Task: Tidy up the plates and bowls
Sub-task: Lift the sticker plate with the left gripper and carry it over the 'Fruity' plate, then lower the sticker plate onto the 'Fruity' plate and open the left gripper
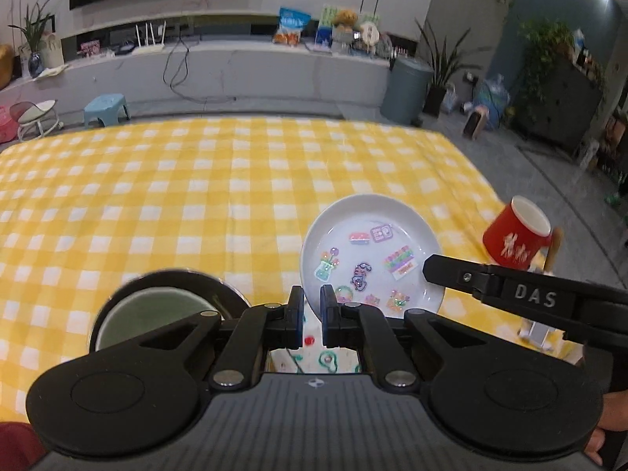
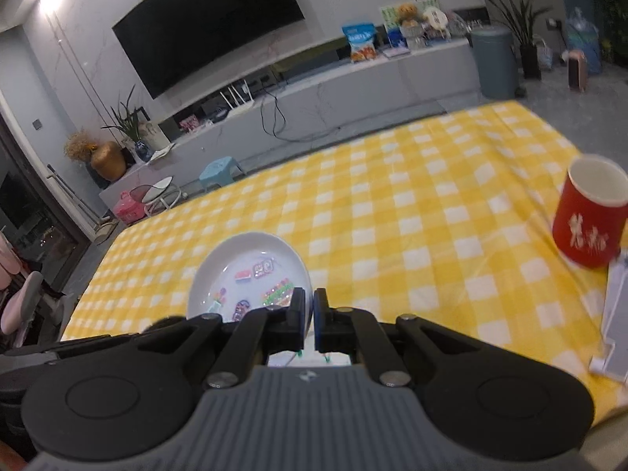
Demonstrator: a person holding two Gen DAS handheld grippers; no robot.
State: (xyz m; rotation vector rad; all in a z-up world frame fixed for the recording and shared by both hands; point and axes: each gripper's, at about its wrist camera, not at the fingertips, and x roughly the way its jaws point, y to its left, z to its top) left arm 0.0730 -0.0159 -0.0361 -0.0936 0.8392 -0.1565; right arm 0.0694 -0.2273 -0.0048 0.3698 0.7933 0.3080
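A white plate [image 1: 371, 251] with coloured stickers lies on the yellow checked tablecloth [image 1: 196, 196]. My left gripper [image 1: 312, 302] is shut on the plate's near left rim. My right gripper [image 2: 309, 310] is shut on the same plate [image 2: 247, 271] at its right rim; its finger shows in the left wrist view [image 1: 471, 278]. A dark bowl [image 1: 157, 310] with a pale green inside sits on the cloth left of the left gripper, partly hidden by it.
A red mug [image 1: 516, 233] with a white inside stands right of the plate, also in the right wrist view [image 2: 590, 219]. A white stand [image 2: 616, 314] is at the table's right edge. Beyond the far edge are a TV bench, stools and a bin.
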